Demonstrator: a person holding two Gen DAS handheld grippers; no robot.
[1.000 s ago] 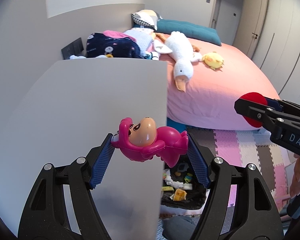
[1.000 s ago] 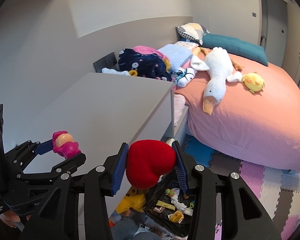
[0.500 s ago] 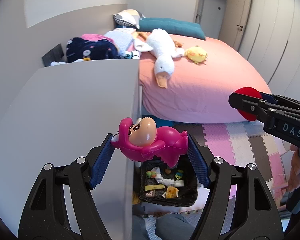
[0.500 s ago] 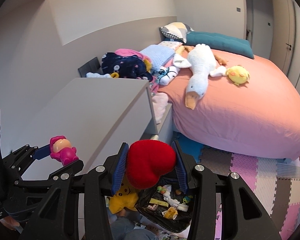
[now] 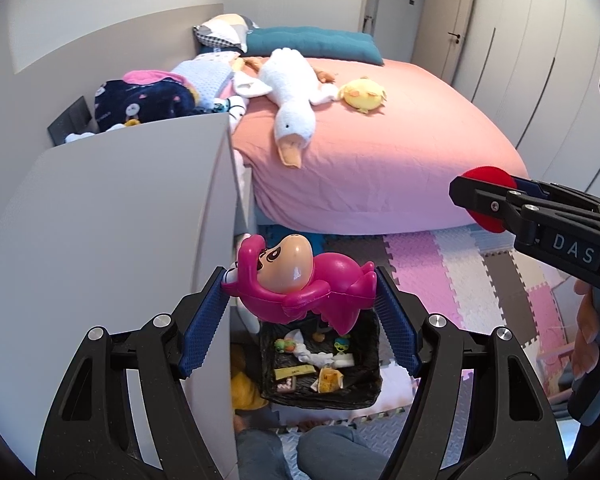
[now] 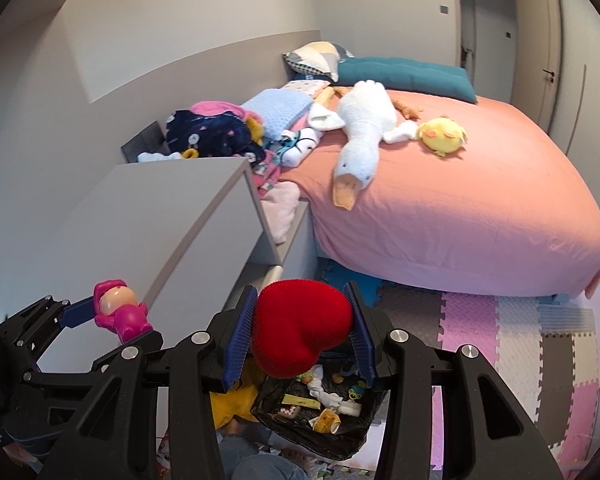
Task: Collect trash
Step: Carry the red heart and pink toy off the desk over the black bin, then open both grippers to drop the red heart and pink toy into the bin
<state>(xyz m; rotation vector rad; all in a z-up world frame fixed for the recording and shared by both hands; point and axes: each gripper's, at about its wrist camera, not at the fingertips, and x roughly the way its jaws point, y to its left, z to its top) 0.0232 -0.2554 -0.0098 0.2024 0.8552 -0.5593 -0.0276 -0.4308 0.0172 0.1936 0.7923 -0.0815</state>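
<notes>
The left hand-held gripper (image 5: 300,300) is closed on a pink toy figure (image 5: 300,280), its pads pressing the two ends so the figure hangs crosswise between them. The right hand-held gripper (image 6: 300,336) is clamped on a red plush heart (image 6: 302,330), squeezed at its sides. Both point steeply down over the black trash bin (image 5: 374,390) on the floor, near the grey cabinet (image 5: 120,220), probably so that each item falls straight in on release.

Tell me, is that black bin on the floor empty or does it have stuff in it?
Partly filled. The black bin holds wrappers, crumpled white paper and small bits across its bottom, while its walls rise bare above them.
</notes>
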